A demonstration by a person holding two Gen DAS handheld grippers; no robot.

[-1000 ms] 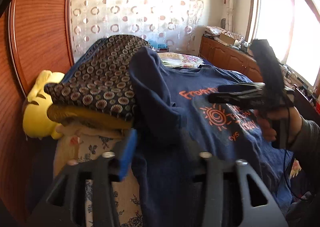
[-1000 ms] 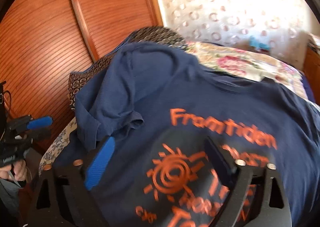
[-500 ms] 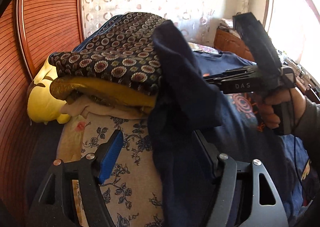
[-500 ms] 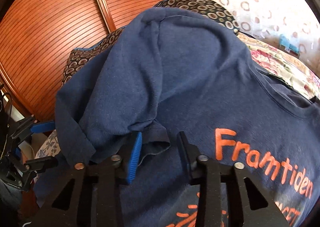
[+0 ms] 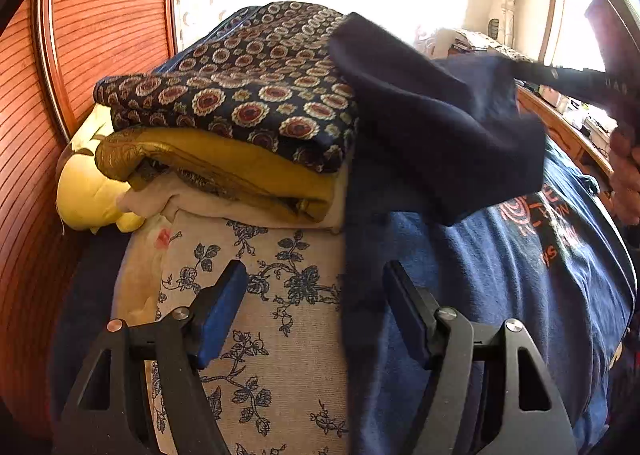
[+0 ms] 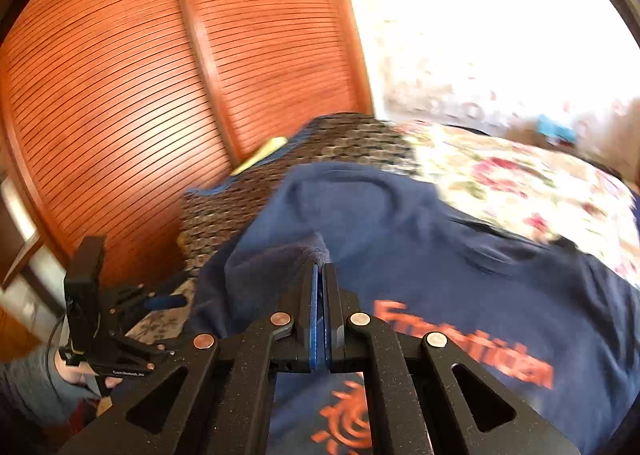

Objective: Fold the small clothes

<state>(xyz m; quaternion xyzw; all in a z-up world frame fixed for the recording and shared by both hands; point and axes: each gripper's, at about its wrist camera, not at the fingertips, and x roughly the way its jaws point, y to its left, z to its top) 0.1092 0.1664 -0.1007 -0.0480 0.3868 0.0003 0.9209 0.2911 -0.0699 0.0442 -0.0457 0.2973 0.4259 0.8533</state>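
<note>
A navy T-shirt (image 5: 500, 275) with orange print lies spread on the bed; it also shows in the right wrist view (image 6: 460, 255). My right gripper (image 6: 320, 275) is shut on the shirt's sleeve (image 6: 276, 259) and holds it lifted over the shirt body; the raised sleeve (image 5: 440, 127) hangs from it in the left wrist view. My left gripper (image 5: 316, 295) is open and empty, its jaws straddling the shirt's left side edge just above the floral bedding (image 5: 272, 355).
A stack of folded cloths, a patterned navy one (image 5: 248, 95) over a mustard one (image 5: 224, 163), sits at the shirt's left shoulder, with a yellow cushion (image 5: 84, 195) beside it. A slatted wooden wardrobe (image 6: 180, 75) stands close on the left. A floral quilt (image 6: 520, 183) lies beyond the shirt.
My right gripper closed on the sleeve and lifted it toward the shirt's middle. My left gripper moved forward and left, to the shirt's side edge by the folded stack, still open.
</note>
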